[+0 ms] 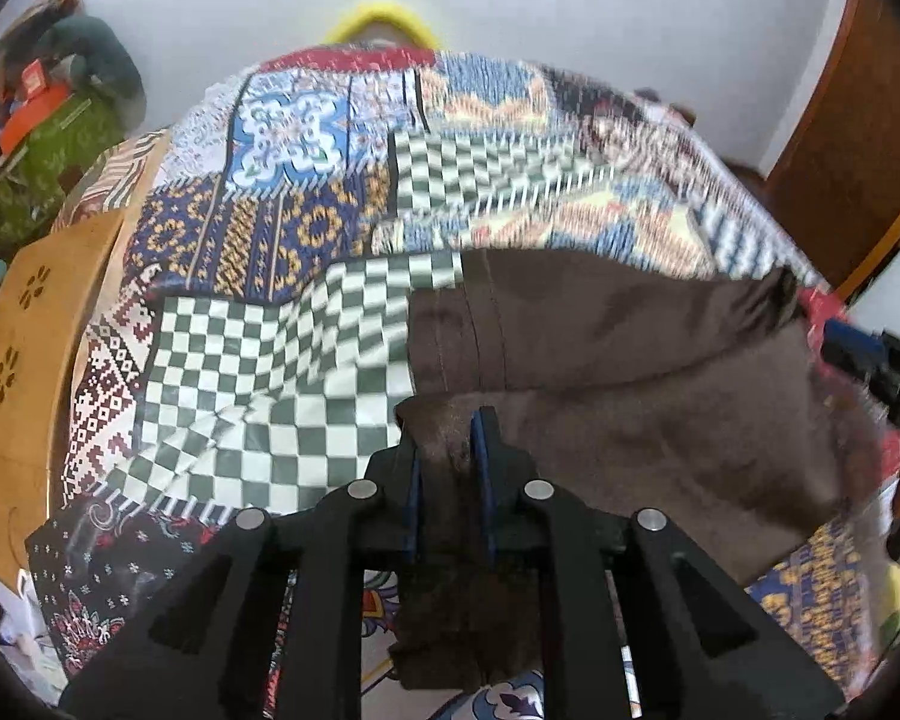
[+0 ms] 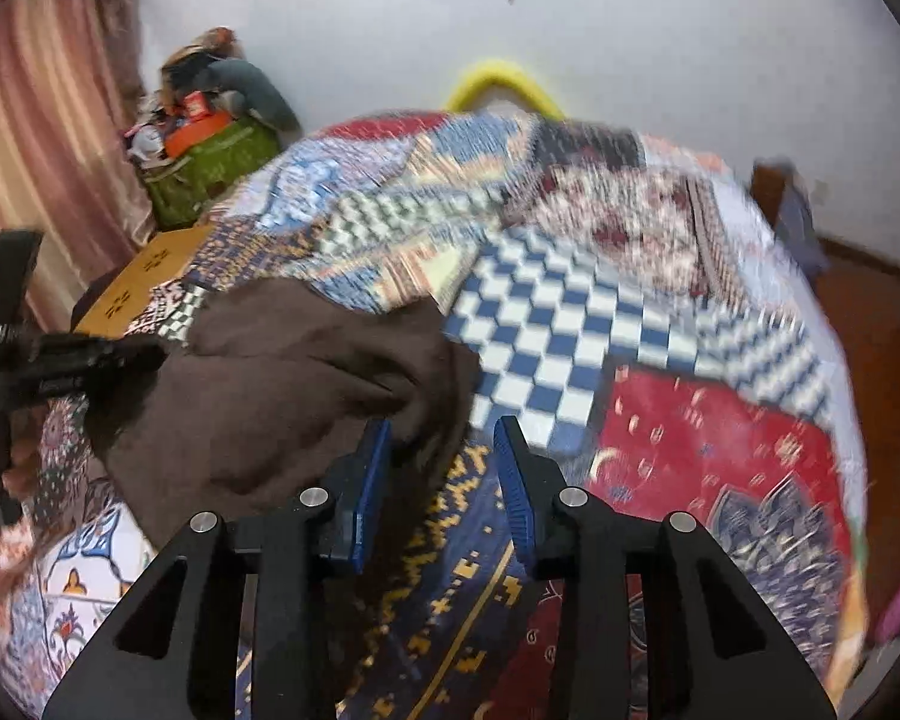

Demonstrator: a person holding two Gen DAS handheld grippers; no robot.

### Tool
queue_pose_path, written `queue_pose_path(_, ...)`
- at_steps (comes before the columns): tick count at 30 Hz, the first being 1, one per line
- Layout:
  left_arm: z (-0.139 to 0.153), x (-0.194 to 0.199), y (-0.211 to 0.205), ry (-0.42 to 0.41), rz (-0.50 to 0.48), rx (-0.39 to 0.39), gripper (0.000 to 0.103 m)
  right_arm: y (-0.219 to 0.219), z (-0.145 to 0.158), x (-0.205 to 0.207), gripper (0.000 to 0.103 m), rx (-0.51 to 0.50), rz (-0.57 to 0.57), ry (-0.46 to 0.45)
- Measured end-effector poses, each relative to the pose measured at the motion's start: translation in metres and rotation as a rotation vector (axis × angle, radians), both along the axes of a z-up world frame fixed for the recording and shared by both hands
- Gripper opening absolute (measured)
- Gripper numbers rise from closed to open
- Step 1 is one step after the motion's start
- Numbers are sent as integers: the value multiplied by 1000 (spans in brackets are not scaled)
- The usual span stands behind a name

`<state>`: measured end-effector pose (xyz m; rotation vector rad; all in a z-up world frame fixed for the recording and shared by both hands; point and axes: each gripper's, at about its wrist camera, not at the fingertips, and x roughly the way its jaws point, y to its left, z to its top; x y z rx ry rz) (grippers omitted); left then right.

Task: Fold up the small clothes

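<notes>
Patchwork bedspread (image 1: 282, 360) across the whole bed, checks & prints everywhere, pics blurred w/ motion. Wooden stool or box (image 1: 36, 324) at the bed's left edge, green bag (image 2: 210, 174) heaped w/ clutter beyond, by the wall. Yellow curved thing (image 2: 504, 84) behind the far edge, can't tell what.

On the bedspread: brown garment (image 1: 630, 372), small, soft, partly doubled over, a stitched hem showing on the upper layer. Lying near the front of the bed, between both tools.

Left tongs (image 1: 447, 480) close together w/ a brown fold running between the blue pads (image 1: 483, 480); look to be pinching the near left edge, tho' the grip seems light. Right tongs (image 2: 444, 480) spread apart, left pad touching a bunched lump of the brown cloth, right pad over bare bedspread, nothing clamped.

Step in hand, by the look of it: getting both near corners gripped for the next fold. About mid-task, prob.

To do well:
- Firm up the left pinch on the edge only, not the bedspread under it.
- Shift the right tongs left over the bunched corner, then close on one layer.
- Lift both evenly, keep the edge taut, carry over & lay flat.
- Risk: bedspread snagged w/ the cloth, or a lopsided fold.
</notes>
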<state>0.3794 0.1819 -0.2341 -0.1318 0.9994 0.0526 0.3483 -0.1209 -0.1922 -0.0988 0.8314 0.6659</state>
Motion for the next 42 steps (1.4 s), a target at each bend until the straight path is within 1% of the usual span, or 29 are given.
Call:
queue_pose_path(1, 4, 0, 2, -9, 8, 2, 26, 2, 5, -2, 32, 2, 20, -13)
queue_pose_path(2, 9, 1, 5, -26, 21, 13, 31, 5, 10, -4, 32, 11, 37, -22)
queue_pose_path(4, 12, 2, 7, -52, 26, 10, 60, 14, 15, -5, 32, 31, 65, -29)
queue_pose_path(5, 11, 3, 7, -51, 22, 3, 64, 20, 16, -5, 32, 31, 75, -36)
queue_pose_path(6, 7, 5, 6, -43, 4, -13, 65, 26, 14, -4, 32, 25, 81, -43)
queue_pose_path(8, 0, 11, 1, -17, -21, -12, 65, 38, 6, 0, 32, 7, 82, -42)
queue_pose_path(11, -15, 18, -9, 21, -42, 47, 65, 47, -10, 11, 32, -29, 54, -31)
queue_pose_path(13, -24, 23, -10, 45, -20, 103, 65, 43, -17, 19, 32, -40, 15, -27)
queue_pose_path(14, -27, 24, -8, 51, -6, 119, 65, 38, -18, 23, 32, -38, -9, -21)
queue_pose_path(15, -27, 24, -3, 48, 8, 116, 65, 31, -18, 27, 32, -33, -36, -18)
queue_pose_path(16, -26, 23, 2, 40, 21, 95, 65, 26, -16, 28, 32, -25, -51, -12)
queue_pose_path(19, -15, 14, 22, 5, 55, -5, 65, 7, -9, 29, 32, 7, -85, -5)
queue_pose_path(21, -9, 10, 29, -4, 72, -34, 65, -3, -2, 24, 32, 22, -86, -1)
queue_pose_path(22, -6, 8, 31, -4, 73, -43, 66, -6, 1, 20, 35, 34, -80, 9)
queue_pose_path(23, -4, 3, 32, 0, 67, -54, 66, -10, 4, 15, 38, 47, -73, 21)
queue_pose_path(24, -3, -1, 32, 4, 60, -65, 67, -11, 5, 11, 47, 53, -69, 29)
queue_pose_path(25, -2, -5, 31, 4, 54, -76, 70, -12, 6, 5, 56, 62, -61, 37)
queue_pose_path(26, -3, -11, 29, 10, 43, -96, 73, -12, 6, -1, 59, 72, -52, 43)
queue_pose_path(27, -5, -15, 27, 19, 36, -107, 77, -11, 6, -7, 64, 77, -46, 47)
queue_pose_path(28, -6, -19, 24, 25, 32, -114, 81, -9, 3, -9, 67, 77, -44, 53)
queue_pose_path(31, -23, -25, 17, 77, 21, -148, 81, -3, -9, -18, 67, 86, -21, 110)
queue_pose_path(34, -38, -20, 13, 115, 19, -177, 81, 5, -24, -15, 67, 80, -17, 174)
queue_pose_path(36, -42, -16, 13, 118, 13, -228, 81, 10, -30, -11, 67, 97, -16, 188)
queue_pose_path(39, -45, -1, 12, 116, -10, -279, 80, 16, -32, 1, 68, 138, -9, 215)
queue_pose_path(42, -47, 11, 9, 114, -32, -310, 77, 24, -35, 11, 69, 172, -3, 239)
